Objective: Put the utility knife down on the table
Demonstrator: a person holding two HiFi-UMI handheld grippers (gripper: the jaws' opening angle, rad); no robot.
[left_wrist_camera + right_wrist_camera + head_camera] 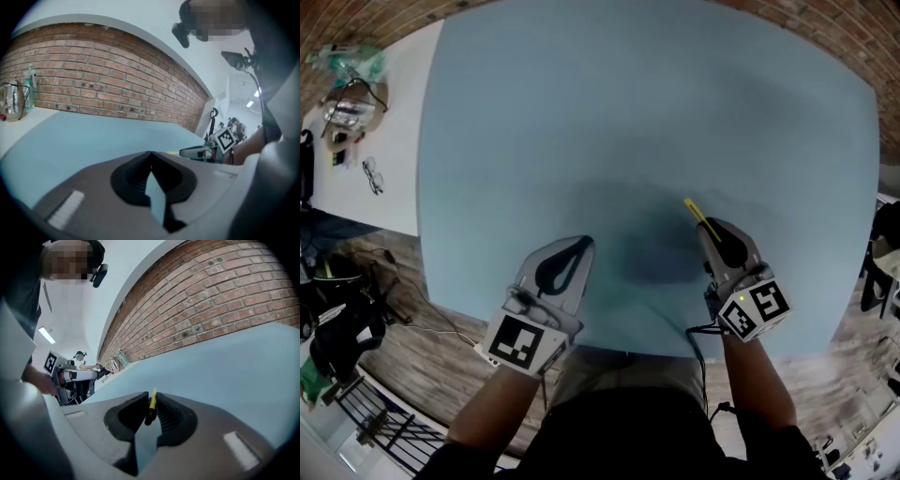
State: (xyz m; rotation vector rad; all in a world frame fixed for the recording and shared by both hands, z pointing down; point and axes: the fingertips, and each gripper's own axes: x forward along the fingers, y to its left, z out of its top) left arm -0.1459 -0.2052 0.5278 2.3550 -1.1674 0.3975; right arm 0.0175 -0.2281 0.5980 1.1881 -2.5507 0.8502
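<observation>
Left gripper (584, 243) closed, empty — right gripper (709, 227) clamping utility knife (695, 209)

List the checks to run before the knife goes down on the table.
1. Grip on the knife: ok. The right tongs are shut on the utility knife, its yellow end past the tips.
2. Landing spot: ok. The blue table ahead of the knife is bare.
3. Other hand out of the way: ok. The left tongs are shut, empty and apart from the knife.
4. Blade retracted: cannot tell.
5. Knife set down: not ok, not yet released.
</observation>
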